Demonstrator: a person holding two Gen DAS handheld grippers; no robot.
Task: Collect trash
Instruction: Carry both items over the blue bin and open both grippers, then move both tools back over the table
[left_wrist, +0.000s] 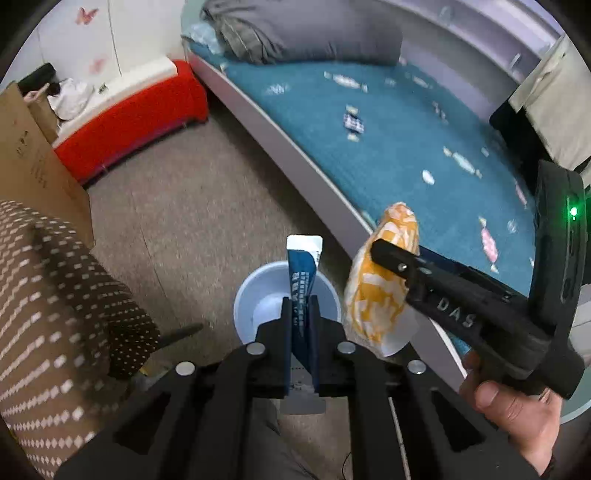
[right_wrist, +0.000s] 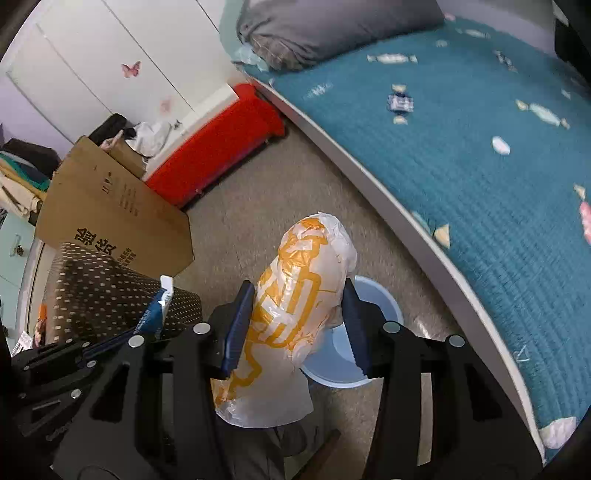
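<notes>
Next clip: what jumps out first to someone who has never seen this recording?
Both grippers carry trash above a pale blue bin on the carpet: the left gripper pinches a blue sachet upright, and the right gripper clamps a crumpled white-and-orange plastic bag. To the right, the teal bedspread is scattered with more wrappers, one a small dark blue wrapper.
</notes>
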